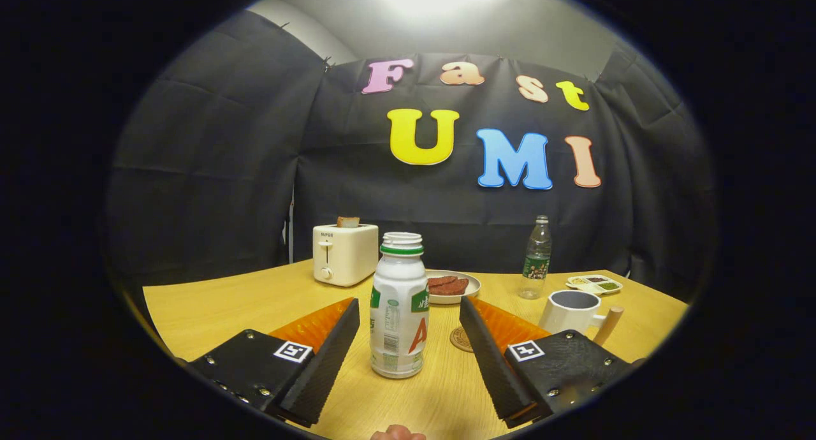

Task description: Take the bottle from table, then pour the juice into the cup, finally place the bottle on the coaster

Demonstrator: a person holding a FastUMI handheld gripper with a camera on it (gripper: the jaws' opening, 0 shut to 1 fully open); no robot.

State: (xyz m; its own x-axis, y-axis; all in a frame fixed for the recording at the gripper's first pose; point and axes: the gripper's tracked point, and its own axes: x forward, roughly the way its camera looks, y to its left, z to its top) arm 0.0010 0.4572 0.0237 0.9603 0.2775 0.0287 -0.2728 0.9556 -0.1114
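Your gripper (408, 338) is wide open, holding nothing; the bottle (399, 306) stands upright between the fingers. Coaster (463, 339) at 1 o'clock is half hidden behind the right finger, cup (569, 311) at 2, toaster (345, 253) at 11.

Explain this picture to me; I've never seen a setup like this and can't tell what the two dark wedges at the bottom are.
The wedges are the two fingers of a hand-held gripper; the camera rides on it, looking forward. They stand open, nothing held, with a white juice bottle upright between them, uncapped. On the wooden table beyond: a coaster, a white cup, a clear water bottle, a plate of food, a toaster and a small sauce dish.
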